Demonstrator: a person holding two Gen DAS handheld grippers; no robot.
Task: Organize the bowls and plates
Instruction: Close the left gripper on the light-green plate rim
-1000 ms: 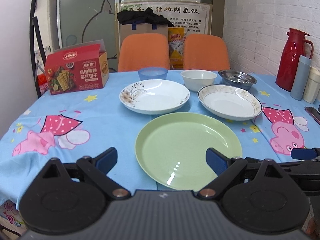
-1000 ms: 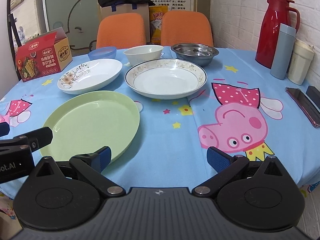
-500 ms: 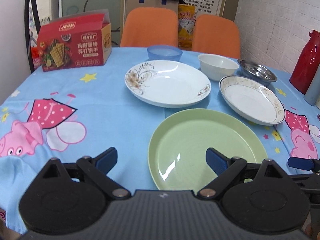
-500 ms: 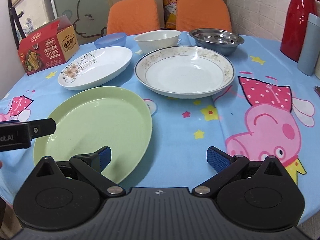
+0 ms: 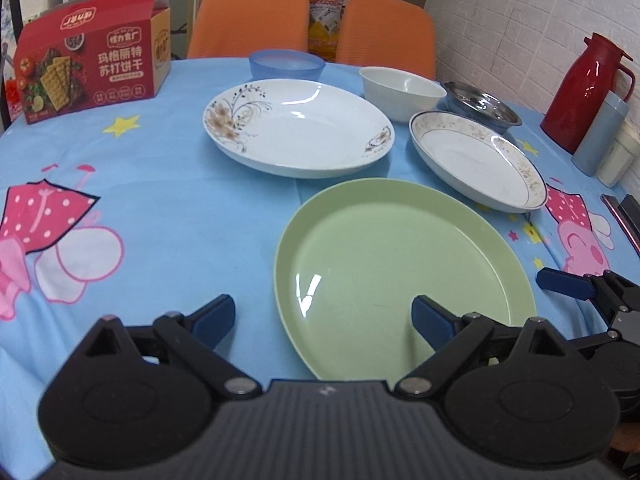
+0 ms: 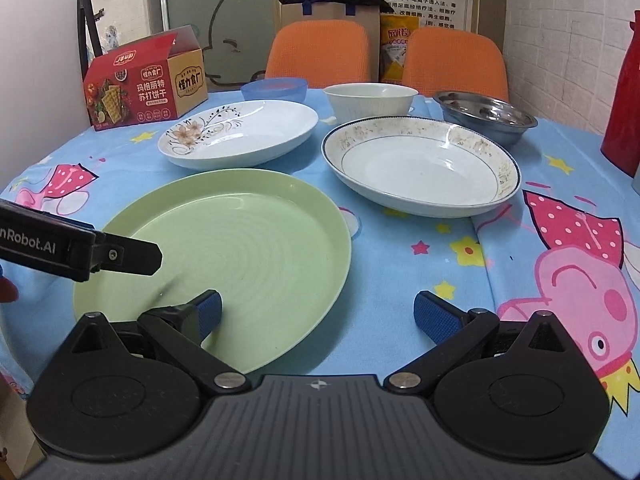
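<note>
Both tongs hang wide open over the near edge of the worktop, holding nothing. The left tongs straddle the near left rim of the green plate, one pad over the cloth, the other over the plate. The right tongs straddle its near right rim. Beyond the green plate lie a flowered plate to the left and a gold-rimmed plate to the right, apart from each other. Along the far edge stand a blue bowl, a white bowl and a steel bowl. A red box sits at the far left corner, a red flask at the right edge.
</note>
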